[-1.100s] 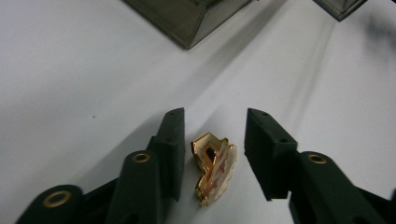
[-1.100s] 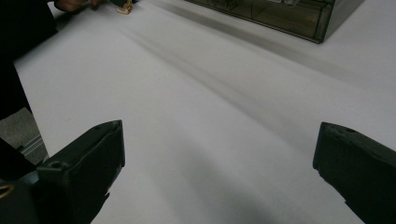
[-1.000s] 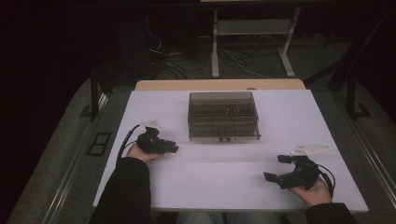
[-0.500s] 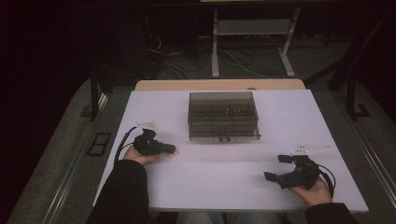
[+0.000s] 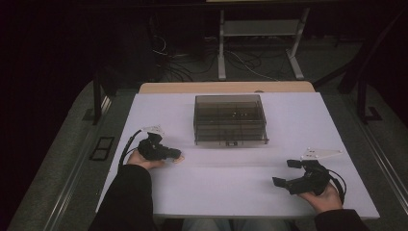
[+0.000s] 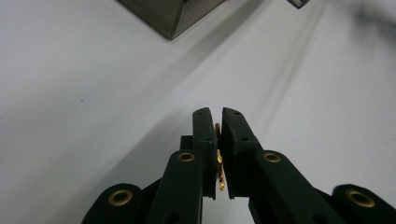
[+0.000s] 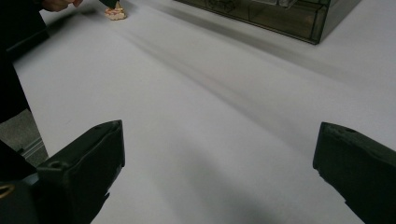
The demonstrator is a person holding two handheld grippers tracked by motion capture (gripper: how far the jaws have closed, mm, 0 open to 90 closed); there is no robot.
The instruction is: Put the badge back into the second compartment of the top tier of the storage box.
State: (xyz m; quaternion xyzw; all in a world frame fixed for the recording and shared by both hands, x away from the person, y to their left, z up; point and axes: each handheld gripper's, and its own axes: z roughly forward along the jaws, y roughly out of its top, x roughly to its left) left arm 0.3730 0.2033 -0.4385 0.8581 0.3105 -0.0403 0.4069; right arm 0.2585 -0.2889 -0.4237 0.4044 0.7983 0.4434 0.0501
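Left tool clamped tight on a small flat gold-coloured piece low over the white worktop, just in front of the left corner of the smoky clear plastic box, right tool spread wide and holding nothing, well apart.

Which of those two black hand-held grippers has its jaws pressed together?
The left hand-held gripper, at the left of the high view: its jaws meet on a small gold-coloured piece. The right hand-held gripper holds its jaws wide apart over bare table.
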